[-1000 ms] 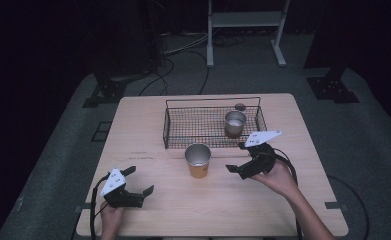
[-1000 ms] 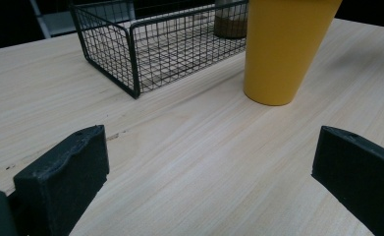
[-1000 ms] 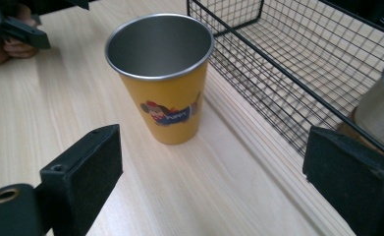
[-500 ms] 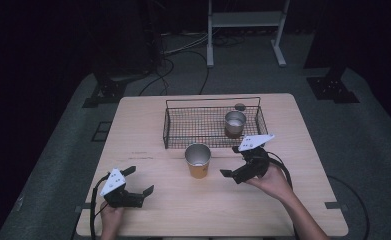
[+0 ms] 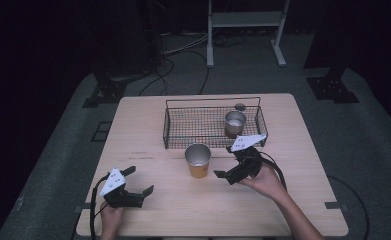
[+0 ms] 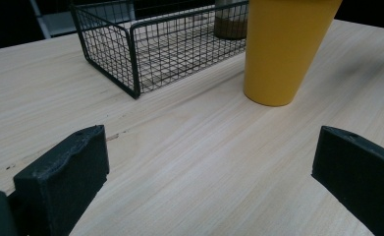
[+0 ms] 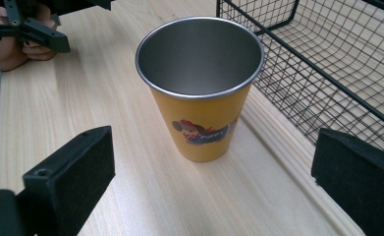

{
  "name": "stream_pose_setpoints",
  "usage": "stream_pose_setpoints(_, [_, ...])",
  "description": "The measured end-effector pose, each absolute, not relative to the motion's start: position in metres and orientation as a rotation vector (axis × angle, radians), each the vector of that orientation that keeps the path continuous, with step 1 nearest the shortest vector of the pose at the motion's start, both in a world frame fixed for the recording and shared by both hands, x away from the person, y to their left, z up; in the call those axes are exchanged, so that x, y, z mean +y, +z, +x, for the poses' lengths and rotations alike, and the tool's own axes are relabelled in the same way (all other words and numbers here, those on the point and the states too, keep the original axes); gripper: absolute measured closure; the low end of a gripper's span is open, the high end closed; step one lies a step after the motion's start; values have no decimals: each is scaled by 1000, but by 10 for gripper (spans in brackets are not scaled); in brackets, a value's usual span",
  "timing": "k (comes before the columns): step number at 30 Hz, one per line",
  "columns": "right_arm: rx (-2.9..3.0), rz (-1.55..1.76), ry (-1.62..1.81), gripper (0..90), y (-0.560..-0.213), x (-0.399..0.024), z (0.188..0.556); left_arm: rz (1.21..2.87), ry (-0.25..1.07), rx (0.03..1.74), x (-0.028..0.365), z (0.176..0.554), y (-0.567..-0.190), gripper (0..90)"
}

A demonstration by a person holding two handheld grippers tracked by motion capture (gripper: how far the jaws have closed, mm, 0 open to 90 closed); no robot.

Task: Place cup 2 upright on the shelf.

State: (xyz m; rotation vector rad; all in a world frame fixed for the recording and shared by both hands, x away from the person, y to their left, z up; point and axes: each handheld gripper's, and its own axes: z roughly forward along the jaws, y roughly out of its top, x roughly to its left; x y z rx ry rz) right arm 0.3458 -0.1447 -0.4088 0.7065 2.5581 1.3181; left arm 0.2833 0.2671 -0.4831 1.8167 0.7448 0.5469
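Right gripper [image 5: 224,166] lined up on the yellow cup [image 5: 198,160], no grip yet.

The cup stands upright on the tabletop [image 5: 303,200], just in front of the wire basket [image 5: 169,131] and apart from it. A second, metal cup [image 5: 234,123] stands inside the basket at its right end, so one placement appears done and this cup is judged outstanding: grasp, lift and transfer remain. The right gripper's jaws have just been opening and stand wide, the cup ahead of them and untouched. The left gripper [image 5: 138,181] rests near the tabletop's front left, jaws wide, nothing between them. The cup is tapered, yellow outside with a small cartoon print, bare steel inside, rolled rim, empty, no dents visible.
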Motion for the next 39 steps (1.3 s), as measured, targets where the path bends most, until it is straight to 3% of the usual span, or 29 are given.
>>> stream_pose_setpoints(39, [2591,711,1299,6,-436,-91,369,1820,548,739,267,282,-483,0])
